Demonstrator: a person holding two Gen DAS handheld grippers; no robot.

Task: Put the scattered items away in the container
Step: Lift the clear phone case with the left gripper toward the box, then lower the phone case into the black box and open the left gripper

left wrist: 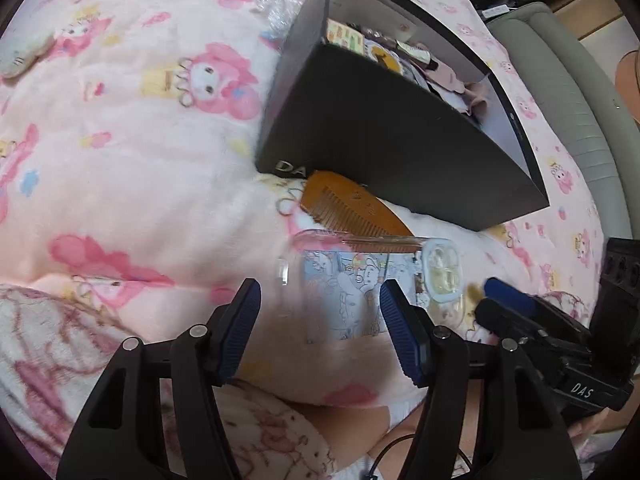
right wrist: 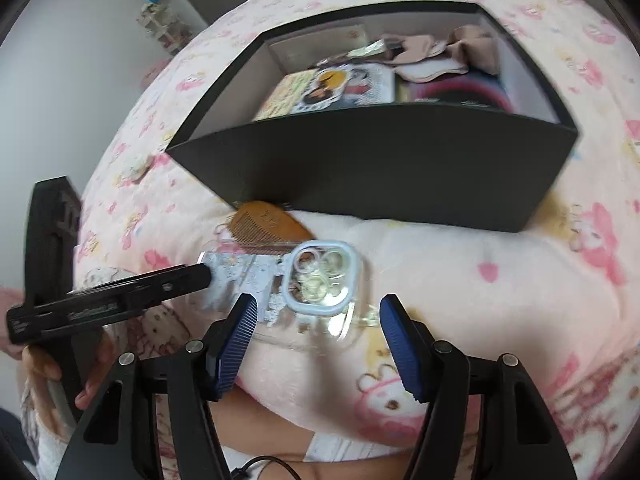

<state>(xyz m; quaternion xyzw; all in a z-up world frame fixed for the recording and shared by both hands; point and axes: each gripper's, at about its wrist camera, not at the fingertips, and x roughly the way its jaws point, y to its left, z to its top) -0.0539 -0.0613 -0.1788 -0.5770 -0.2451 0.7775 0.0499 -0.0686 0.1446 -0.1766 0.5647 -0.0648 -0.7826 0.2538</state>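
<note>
A clear phone case (left wrist: 344,292) with a blue cartoon print and a pale camera frame (right wrist: 320,276) lies flat on the pink blanket. A brown wooden comb (left wrist: 344,200) (right wrist: 264,220) lies partly under its far edge, against the black box (left wrist: 380,140) (right wrist: 380,168). My left gripper (left wrist: 320,312) is open just above the case's near end; its right pad overlaps the case edge. My right gripper (right wrist: 318,320) is open over the camera end, nothing pressed between its pads. The left gripper's finger (right wrist: 188,276) reaches the case from the left.
The open box holds cards, stickers and beige cloth (right wrist: 432,52). A small plush toy (left wrist: 20,56) and clear wrapping (left wrist: 276,4) lie further off on the blanket. A grey padded edge (left wrist: 560,80) borders the right. A person's hand (right wrist: 40,364) grips the left tool.
</note>
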